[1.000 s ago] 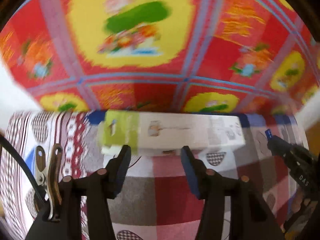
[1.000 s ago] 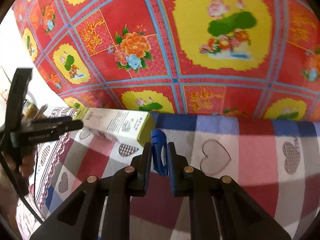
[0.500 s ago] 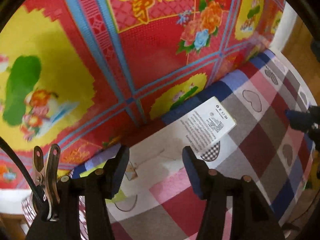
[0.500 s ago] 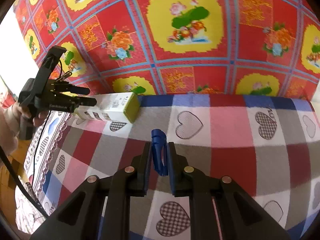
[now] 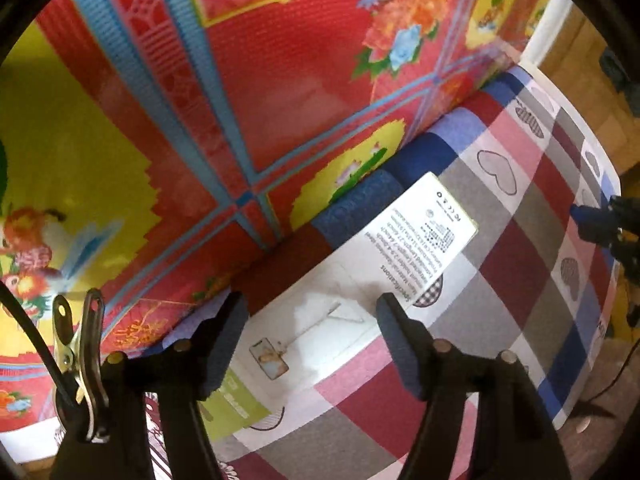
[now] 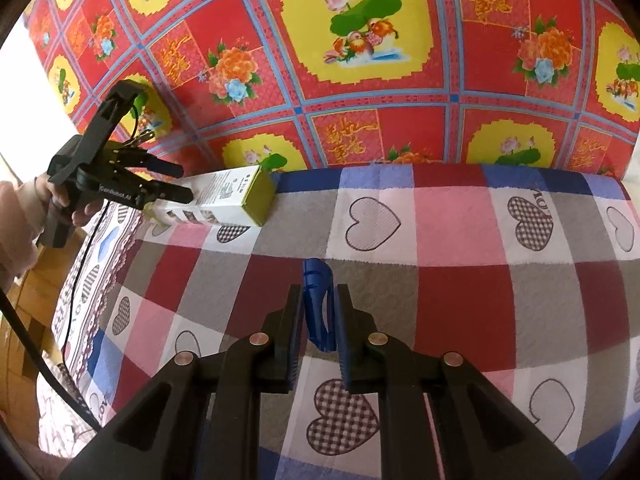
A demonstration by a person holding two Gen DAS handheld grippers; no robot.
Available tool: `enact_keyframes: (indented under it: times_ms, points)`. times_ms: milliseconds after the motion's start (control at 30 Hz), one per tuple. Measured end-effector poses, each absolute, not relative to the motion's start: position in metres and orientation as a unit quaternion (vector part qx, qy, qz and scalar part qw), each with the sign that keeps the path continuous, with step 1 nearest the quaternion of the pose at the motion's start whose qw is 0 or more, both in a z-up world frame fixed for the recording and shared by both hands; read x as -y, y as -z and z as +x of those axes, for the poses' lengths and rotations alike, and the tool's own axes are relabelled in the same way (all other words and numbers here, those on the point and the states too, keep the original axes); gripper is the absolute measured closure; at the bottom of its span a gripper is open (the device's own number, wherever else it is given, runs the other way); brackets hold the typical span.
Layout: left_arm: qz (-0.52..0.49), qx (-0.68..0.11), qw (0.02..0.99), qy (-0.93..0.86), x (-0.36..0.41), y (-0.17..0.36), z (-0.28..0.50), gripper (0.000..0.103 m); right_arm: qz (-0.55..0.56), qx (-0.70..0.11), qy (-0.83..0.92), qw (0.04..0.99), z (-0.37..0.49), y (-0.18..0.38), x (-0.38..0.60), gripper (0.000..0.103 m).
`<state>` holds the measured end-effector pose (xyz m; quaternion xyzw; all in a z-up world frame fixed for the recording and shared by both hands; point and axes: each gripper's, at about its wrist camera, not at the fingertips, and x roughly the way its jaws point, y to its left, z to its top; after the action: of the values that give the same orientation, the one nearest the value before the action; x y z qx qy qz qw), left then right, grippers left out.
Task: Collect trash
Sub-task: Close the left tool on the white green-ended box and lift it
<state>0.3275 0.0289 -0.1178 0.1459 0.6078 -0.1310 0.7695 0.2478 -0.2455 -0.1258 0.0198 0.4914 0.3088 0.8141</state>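
A long white box [image 5: 360,276] with a green end lies on the checked bedspread [image 5: 508,276], close along the red floral cloth. My left gripper [image 5: 310,320] points down over the box's middle. Its jaws are opening, one finger on each side of the box, and the pads do not press on it. From the right wrist view, the left gripper [image 6: 185,185] hangs over the box [image 6: 232,196], held by a person's hand [image 6: 60,200]. My right gripper [image 6: 318,300] is shut on a small blue plastic piece [image 6: 316,276] above the bedspread [image 6: 460,280].
Red and yellow floral cloth [image 6: 360,120] rises behind the bed. The bedspread's edge drops to a wooden floor [image 6: 24,300] on the left. A black cable [image 6: 24,344] trails from the left gripper. My right gripper [image 5: 600,220] shows at the left wrist view's right edge.
My left gripper has rolled and come over the box, and its jaws stand wider. My right gripper has drawn back from the box, with the blue piece still in it.
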Motion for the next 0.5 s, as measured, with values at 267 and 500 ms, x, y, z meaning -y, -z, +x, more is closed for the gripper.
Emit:
enact_keyframes:
  times_ms: [267, 500]
  points:
    - [0.061, -0.673, 0.725, 0.133, -0.034, 0.138, 0.318, 0.012, 0.021, -0.487, -0.313, 0.815, 0.246, 0.123, 0.248, 0.087]
    - [0.118, -0.696, 0.690, 0.157, 0.006, 0.157, 0.280, 0.023, 0.029, -0.484, -0.309, 0.818, 0.246, 0.119, 0.253, 0.087]
